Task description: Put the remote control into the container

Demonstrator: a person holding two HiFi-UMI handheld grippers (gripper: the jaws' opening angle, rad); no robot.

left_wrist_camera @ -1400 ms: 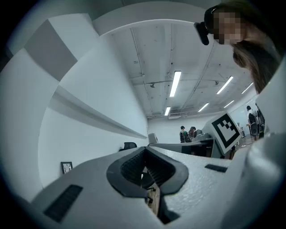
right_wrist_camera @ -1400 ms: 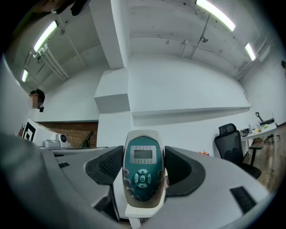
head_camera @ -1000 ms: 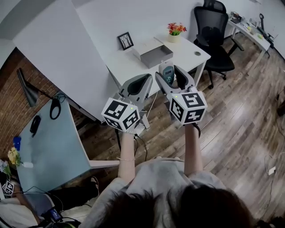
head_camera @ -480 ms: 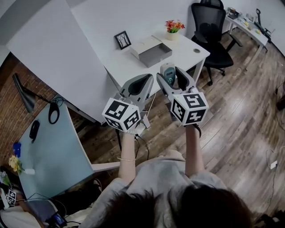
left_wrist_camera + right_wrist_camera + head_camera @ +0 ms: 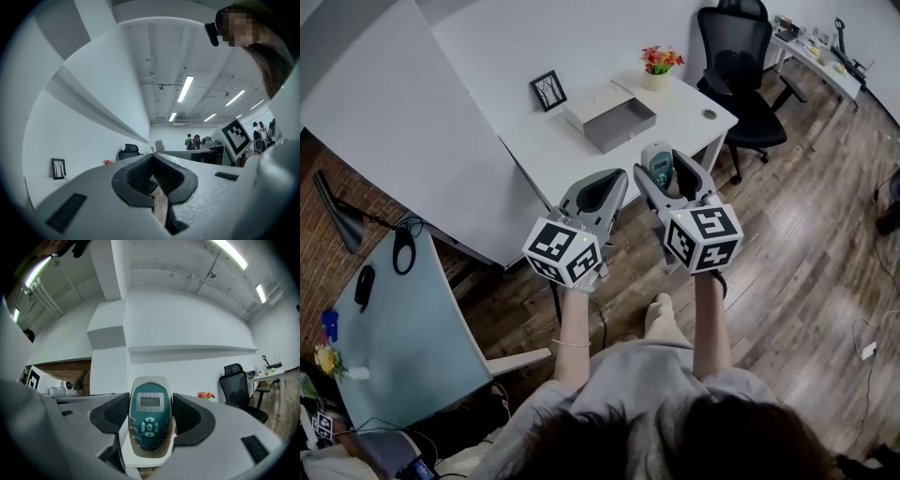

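Note:
My right gripper (image 5: 666,172) (image 5: 149,414) is shut on a white remote control (image 5: 149,416) with a teal face, a small screen and round buttons; in the head view the remote control (image 5: 657,159) stands upright between the jaws, over the table's near edge. My left gripper (image 5: 598,190) (image 5: 153,177) is shut with nothing in it, its dark pads meeting, and it hangs beside the right one. The container, a grey open box (image 5: 610,115), lies on the white table (image 5: 581,150) beyond both grippers.
On the table stand a framed picture (image 5: 547,90) (image 5: 58,168), a pot of flowers (image 5: 655,66) (image 5: 204,395) and a small round item (image 5: 709,114). A black office chair (image 5: 737,58) (image 5: 237,383) sits to the right. A glass desk (image 5: 403,319) lies at left, over wooden floor.
Both grippers have held their pose with the remote control in the right one. The view has shifted: the table and box now sit a little farther left and nearer.

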